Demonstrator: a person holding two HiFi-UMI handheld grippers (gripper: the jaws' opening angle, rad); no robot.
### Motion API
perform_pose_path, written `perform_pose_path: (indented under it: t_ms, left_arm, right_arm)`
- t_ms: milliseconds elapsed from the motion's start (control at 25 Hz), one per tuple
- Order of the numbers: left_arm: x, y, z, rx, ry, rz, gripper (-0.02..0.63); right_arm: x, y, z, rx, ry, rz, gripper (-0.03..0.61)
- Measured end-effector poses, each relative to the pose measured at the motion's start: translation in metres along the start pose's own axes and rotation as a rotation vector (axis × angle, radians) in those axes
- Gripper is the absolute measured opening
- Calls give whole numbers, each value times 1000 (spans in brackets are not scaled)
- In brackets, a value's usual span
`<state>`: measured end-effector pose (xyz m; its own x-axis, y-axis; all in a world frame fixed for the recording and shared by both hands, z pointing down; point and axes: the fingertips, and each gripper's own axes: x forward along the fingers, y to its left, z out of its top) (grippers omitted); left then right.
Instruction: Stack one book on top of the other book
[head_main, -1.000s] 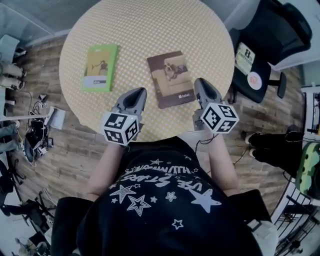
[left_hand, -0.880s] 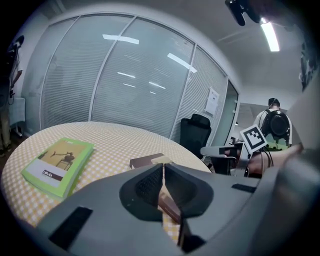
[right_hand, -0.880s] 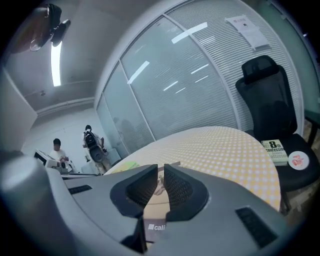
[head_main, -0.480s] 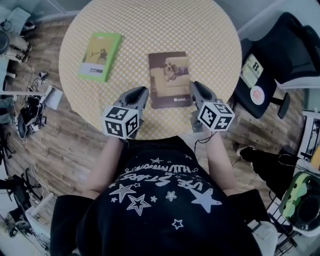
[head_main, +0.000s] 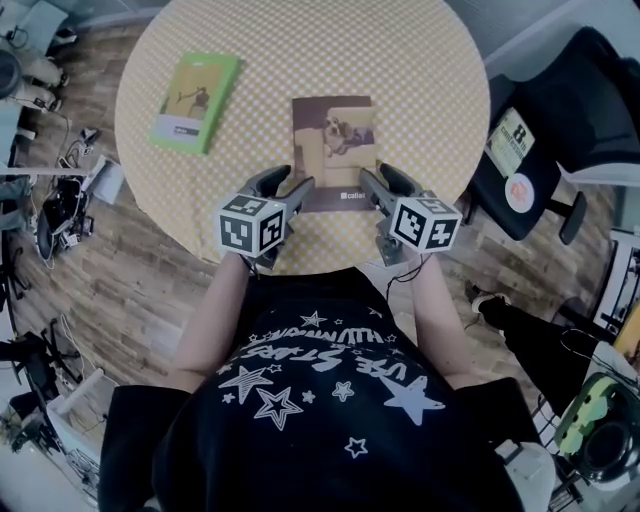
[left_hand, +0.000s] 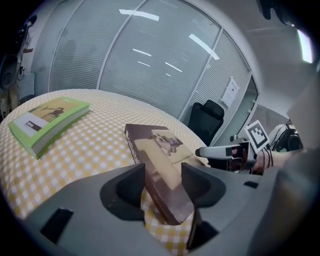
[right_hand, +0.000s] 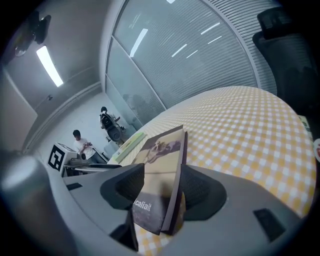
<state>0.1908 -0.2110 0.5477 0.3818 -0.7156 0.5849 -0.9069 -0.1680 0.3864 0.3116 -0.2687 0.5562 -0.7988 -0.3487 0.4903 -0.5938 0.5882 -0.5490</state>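
Note:
A brown book with a dog on its cover lies flat on the round yellow-checked table. A green book lies to its left, apart from it. My left gripper stands open over the brown book's near left corner; its jaws have just been opening and the corner sits between them. My right gripper is open too, jaws just opened, with the near right corner between them. Each gripper shows in the other's view: the right gripper, the left gripper. The green book rests untouched.
A black office chair stands right of the table. Cables and gear lie on the wooden floor at the left. A glass wall with blinds runs behind the table. A person sits far off.
Both grippers have come down and forward to the brown book's near edge. Their jaws, shut before, now stand open around its two near corners.

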Motion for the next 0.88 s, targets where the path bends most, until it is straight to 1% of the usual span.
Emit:
perform_pose_path:
  t_ms: [120,200,240,320,480,600,720,880]
  left_arm:
    - [10,1,-2,-22,17,-5,251]
    - [16,1,-3,-37,36,-11,288]
    - [18,2,-4,-45,47,-12,292]
    - [21,1,-7,-62,67,-10,293]
    - [28,2,-9,-89,79,-14,301]
    - [32,3,-11,-92,100,-12,302]
    - [36,5,-14,-101,107,7,302]
    - [36,7,-15,-118,105,4,307]
  right_arm:
    - [4,-6,-5,6,30,-1,216]
    - [8,-8,-6,10,49,4,218]
    - [10,-9,-6,12,58,10,219]
    - [13,-8,-7,19,72,22,218]
    - [18,-7,-5,31,87,38,218]
    - [21,-7,-8,21,131,20,218]
    - [24,-6,-13,-10,170,1,218]
    - [27,-3,-13,-27,185,2,218]
